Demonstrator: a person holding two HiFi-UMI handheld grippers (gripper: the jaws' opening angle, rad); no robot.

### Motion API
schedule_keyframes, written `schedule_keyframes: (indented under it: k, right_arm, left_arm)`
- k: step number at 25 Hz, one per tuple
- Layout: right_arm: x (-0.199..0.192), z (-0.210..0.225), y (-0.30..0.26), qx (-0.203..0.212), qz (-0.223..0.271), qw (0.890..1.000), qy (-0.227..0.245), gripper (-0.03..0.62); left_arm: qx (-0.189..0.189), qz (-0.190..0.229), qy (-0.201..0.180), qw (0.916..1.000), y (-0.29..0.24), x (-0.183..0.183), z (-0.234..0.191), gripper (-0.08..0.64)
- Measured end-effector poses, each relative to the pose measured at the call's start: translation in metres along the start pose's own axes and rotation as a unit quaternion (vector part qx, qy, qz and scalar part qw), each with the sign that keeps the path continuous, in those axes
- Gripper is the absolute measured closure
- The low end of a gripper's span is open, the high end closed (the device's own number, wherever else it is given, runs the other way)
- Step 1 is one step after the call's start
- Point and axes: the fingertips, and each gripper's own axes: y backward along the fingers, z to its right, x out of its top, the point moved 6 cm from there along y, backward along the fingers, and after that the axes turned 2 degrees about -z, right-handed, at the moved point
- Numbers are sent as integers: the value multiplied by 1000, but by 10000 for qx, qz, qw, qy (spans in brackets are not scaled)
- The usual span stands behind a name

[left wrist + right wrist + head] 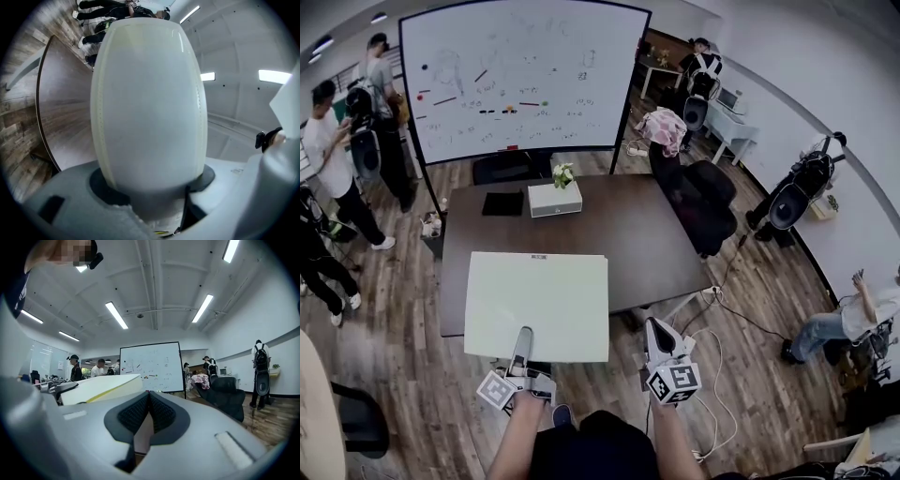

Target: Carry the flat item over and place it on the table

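A large flat pale board (536,305) hangs level over the near edge of the dark brown table (647,234). My left gripper (521,339) is shut on the middle of the board's near edge. In the left gripper view the board (149,103) runs straight out from between the jaws of the left gripper (150,190), with the table (61,117) at its left. My right gripper (654,330) is to the right of the board, apart from it, shut and empty. In the right gripper view its black pads meet at the right gripper (149,401), and the board (101,387) shows at the left.
On the table's far side stand a white box with a small plant (554,199) and a flat black item (502,203). A whiteboard (525,80) stands behind the table and a black chair (703,202) at its right. Several people stand around. A cable (717,347) lies on the floor.
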Motion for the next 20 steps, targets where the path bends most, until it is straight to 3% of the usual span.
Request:
schedule_keyframes:
  k: [9,20]
  right_arm:
    - [-15,26,-54,36,-118,9998,-124,581]
    - [-1,68,-196,607,35,9981,-24,581]
  left_arm:
    - [262,130,82,9995,-35,13,-35,282]
    - [384,640,-100,9972,-124,55,-81,282]
